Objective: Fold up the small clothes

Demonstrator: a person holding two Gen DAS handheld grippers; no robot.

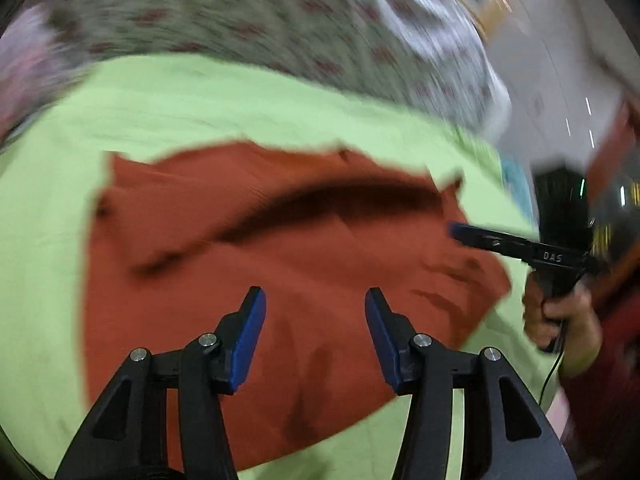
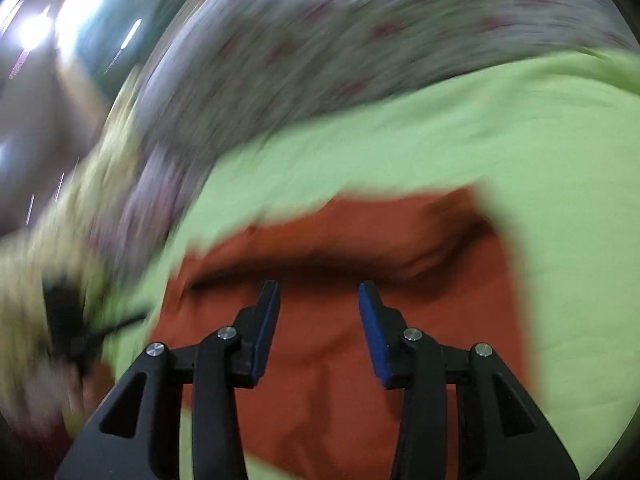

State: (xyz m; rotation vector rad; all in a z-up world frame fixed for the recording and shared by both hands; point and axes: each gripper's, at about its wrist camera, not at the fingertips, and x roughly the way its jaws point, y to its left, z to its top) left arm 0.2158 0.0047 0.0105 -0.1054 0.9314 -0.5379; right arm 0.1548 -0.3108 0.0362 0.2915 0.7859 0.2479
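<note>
**Over the red cloth: both grippers empty, fold not yet gripped**

In the left wrist view, the left gripper (image 1: 315, 300) hangs above the near half of the red cloth (image 1: 280, 264), jaws spread wide, nothing between the blue pads (image 1: 250, 340). The cloth lies mostly flat on a light green sheet (image 1: 240, 108), with a long dark crease across its middle and smaller wrinkles toward the right edge. A flowered fabric (image 1: 248, 20) lies beyond the sheet, blurred. At right, the right gripper (image 1: 454, 230) reaches in over the cloth's right edge, held by the person's hand (image 1: 560, 316); seen side-on here, so gap not readable from this view.

In the right wrist view, the right gripper (image 2: 319, 292) shows its jaws well apart, holding nothing, pointed at the crease in the red cloth (image 2: 340, 360). Green sheet (image 2: 520, 152) on three sides, flowered fabric (image 2: 360, 40) behind. Heavy motion blur, left side of frame unreadable apart from a dark shape I can't identify.

Judgement on the step: looks like the approach to a grasp for a fold. To do it well, each gripper should probably go to a corner or edge, not the middle, and pinch only the red layer, since the green sheet underneath could get caught too. Matching the two grips on one edge and lifting evenly would keep the fold straight. Smoothing the middle crease first may help; otherwise the fold likely comes out lumpy.
</note>
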